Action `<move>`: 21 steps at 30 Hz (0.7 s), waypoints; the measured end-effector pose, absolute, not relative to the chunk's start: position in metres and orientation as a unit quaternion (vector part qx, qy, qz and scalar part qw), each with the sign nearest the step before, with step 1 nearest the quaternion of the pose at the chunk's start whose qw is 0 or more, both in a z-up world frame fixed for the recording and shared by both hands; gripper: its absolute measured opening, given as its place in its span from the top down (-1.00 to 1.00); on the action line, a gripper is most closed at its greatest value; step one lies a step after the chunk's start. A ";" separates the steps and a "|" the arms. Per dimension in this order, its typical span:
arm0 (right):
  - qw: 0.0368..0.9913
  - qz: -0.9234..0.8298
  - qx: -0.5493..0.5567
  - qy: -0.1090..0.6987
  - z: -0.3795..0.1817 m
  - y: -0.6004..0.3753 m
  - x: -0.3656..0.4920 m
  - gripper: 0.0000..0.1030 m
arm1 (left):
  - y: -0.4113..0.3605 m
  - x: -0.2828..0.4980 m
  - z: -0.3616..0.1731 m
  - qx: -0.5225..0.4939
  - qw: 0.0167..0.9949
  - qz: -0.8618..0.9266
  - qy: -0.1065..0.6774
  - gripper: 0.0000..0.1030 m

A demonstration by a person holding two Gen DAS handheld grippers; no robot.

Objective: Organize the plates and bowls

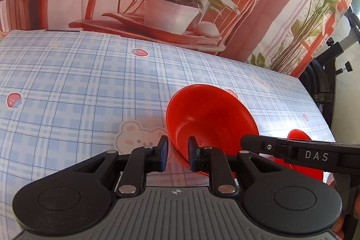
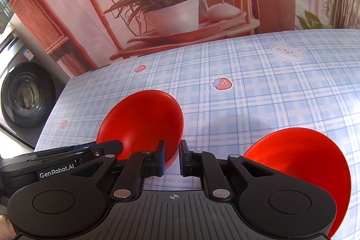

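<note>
Bowls of red plastic, two of them, sit near each other on the checked counter (image 1: 78, 82). Left gripper (image 1: 177, 153) pinches the near rim of the left bowl (image 1: 209, 114); right gripper (image 2: 172, 158) pinches the rim of that same bowl. The right bowl (image 2: 299, 161) lies free.

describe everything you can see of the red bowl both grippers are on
The bowl is plain glossy red, plastic by its look, round and empty, with a thin flared rim and a small flat bottom. It is over the checked cloth; whether it is lifted is unclear. The left gripper is shut on its rim, one finger inside and one outside. The right gripper clamps another part of the rim likewise. A second bowl lies apart.
</note>
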State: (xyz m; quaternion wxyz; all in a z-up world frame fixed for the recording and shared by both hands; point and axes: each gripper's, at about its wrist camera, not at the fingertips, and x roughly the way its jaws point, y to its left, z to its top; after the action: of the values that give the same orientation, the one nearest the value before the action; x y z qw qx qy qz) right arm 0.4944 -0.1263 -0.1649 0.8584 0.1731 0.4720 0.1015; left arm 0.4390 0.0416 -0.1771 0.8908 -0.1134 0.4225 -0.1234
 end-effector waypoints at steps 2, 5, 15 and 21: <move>0.861 0.100 0.171 0.469 -0.163 -0.126 0.493 0.80 | 0.041 0.437 -0.175 -0.114 0.892 -0.123 0.420 0.66; 0.864 0.098 0.179 0.461 -0.158 -0.127 0.489 0.81 | 0.042 0.433 -0.171 -0.118 0.892 -0.124 0.419 0.66; 0.872 0.095 0.219 0.428 -0.137 -0.144 0.464 0.82 | 0.025 0.415 -0.133 -0.089 0.904 -0.134 0.396 0.66; 0.880 0.088 0.230 0.407 -0.123 -0.161 0.445 0.82 | 0.003 0.404 -0.119 -0.072 0.907 -0.140 0.390 0.66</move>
State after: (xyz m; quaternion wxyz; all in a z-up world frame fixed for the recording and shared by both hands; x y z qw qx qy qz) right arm 0.4455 -0.1615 -0.1235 0.8797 0.2301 0.4066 0.0885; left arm 0.4042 0.0033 -0.1185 0.9071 -0.0724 0.3903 -0.1401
